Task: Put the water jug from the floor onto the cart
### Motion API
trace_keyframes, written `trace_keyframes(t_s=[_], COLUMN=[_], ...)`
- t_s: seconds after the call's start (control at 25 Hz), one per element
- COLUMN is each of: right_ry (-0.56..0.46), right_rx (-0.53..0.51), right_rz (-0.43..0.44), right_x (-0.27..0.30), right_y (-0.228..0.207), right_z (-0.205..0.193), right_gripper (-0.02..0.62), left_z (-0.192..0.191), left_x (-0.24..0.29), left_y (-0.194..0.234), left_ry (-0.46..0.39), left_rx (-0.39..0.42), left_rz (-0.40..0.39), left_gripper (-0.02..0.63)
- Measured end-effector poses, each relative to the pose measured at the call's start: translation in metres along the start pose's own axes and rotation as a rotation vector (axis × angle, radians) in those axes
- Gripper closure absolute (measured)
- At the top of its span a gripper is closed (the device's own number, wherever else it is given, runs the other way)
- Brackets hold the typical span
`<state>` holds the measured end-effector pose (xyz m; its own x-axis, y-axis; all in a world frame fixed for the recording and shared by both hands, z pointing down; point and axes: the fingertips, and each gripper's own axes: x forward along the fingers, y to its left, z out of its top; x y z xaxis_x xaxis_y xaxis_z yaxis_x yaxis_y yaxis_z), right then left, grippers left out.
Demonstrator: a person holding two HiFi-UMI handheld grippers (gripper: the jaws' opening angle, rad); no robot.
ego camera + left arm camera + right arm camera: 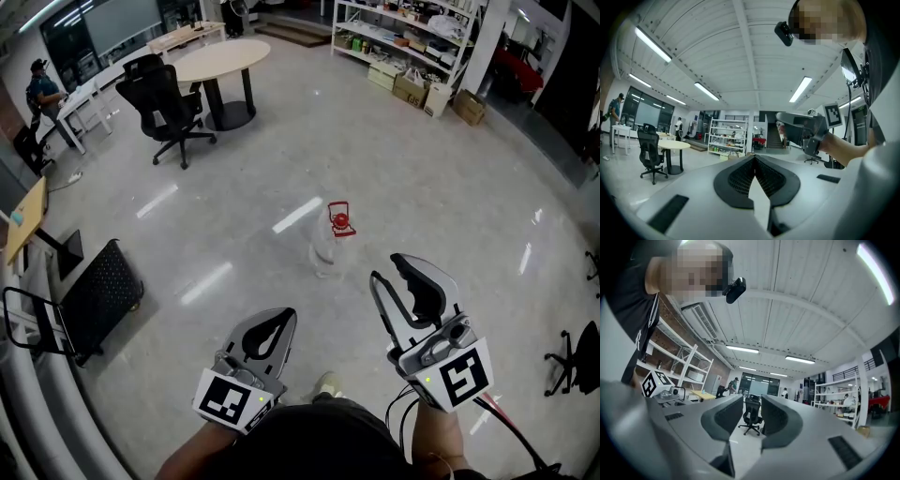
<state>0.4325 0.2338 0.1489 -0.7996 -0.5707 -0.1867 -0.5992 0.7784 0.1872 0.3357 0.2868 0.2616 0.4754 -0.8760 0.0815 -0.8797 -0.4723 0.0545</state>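
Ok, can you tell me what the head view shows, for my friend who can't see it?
A clear, red-topped jug stands on a shiny floor, ahead of two hand-held grippers. The left gripper is shut and the right gripper open, neither holding anything. A black cart sits at the left, a chair and round table farther back.

The floor (422, 169) around the water jug (325, 251) is gleaming, its polished pale grey surface mirroring the ceiling lights in streaks. The jug is showing as clear plastic under a glossy red cap (341, 221). Left of the jug, the cart (98, 281) is showing a matt black, dimpled deck. Nearer than the jug, the left gripper (281, 317) and right gripper (389, 269) are wearing smooth matt grey plastic shells with finely ribbed black pads (740, 176).
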Motion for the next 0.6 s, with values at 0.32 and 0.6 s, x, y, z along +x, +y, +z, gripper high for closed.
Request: trace_keyframes(t_s=[0.32, 0.6], right_ry=[0.05, 0.071], right_rx=[0.037, 0.09], right_rz=[0.007, -0.019], right_x=[-0.012, -0.014], right_y=[-0.029, -0.078], right_z=[-0.034, -0.07], right_gripper=[0.479, 0.479], left_z=[-0.001, -0.004], left_x=[0.046, 0.091], left_y=[-0.024, -0.022], left_ry=[0.006, -0.005], left_rx=[-0.007, -0.016], left_rz=[0.004, 0.062], left_gripper=[0.601, 0.601])
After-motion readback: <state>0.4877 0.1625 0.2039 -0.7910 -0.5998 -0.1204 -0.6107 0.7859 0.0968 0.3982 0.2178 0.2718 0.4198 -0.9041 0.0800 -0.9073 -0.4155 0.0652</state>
